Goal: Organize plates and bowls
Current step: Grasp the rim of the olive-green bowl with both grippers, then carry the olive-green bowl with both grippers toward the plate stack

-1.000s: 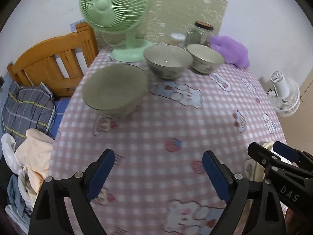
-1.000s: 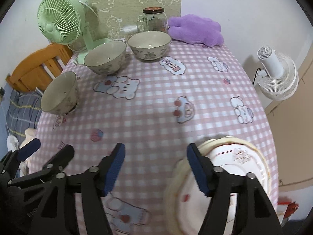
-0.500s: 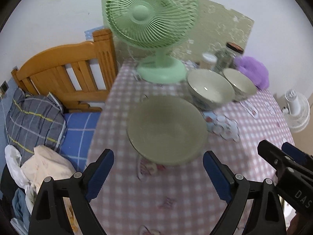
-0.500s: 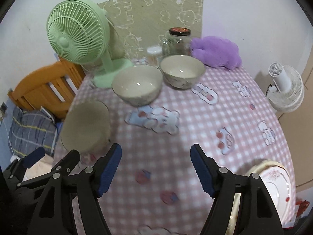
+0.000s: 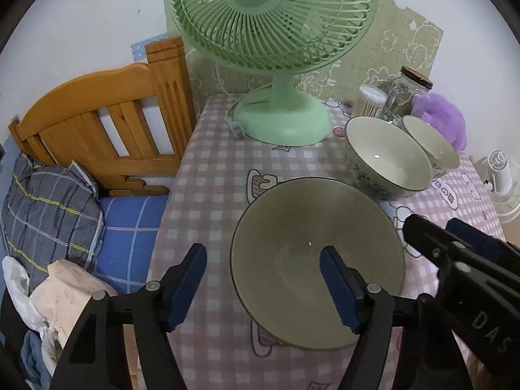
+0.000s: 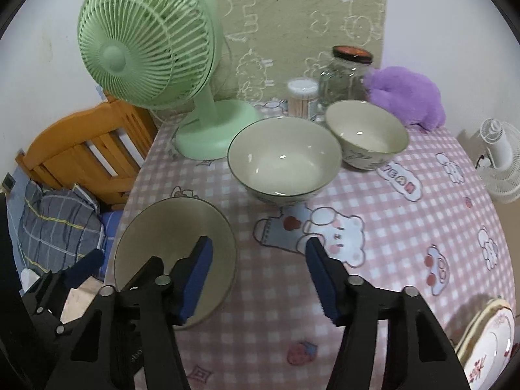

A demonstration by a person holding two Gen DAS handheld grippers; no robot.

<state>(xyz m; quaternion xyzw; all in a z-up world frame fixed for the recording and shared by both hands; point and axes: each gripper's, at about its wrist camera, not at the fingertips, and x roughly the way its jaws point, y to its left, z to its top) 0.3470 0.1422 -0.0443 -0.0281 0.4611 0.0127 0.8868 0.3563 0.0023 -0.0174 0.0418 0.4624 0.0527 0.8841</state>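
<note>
**Both grippers over near bowl, jaws closing, no grip made**

Landmark for all positions: green desk fan, standing at the far left corner of the checked tablecloth.

Nearest to the cameras: left gripper, blue pads apart and closing. Straddles the left rim of the near bowl: right pad over the bowl's inside, left pad outside over the cloth. Pads not seen pressing on the rim.

Right gripper, likewise apart and closing. Left pad over the right side of the near bowl's mouth, right pad over bare cloth beyond it. Contact with the bowl cannot be told; no clamp visible.

Near bowl: empty, greenish inside, dark rim, on the cloth in front of the fan's base, at the table's left edge.

Stack of plates: cream rims, red pattern, at the near right table edge, well apart from the fan.

Farther back: middle bowl, empty, just right of the fan's base. Far bowl, empty, right of the middle bowl, rims close or touching; cannot tell which.

Behind these bowls, right of the fan: toothpick holder, glass jar with dark lid, purple plush.

Off the table, left of the fan: wooden headboard, folded bedding below it.
</note>
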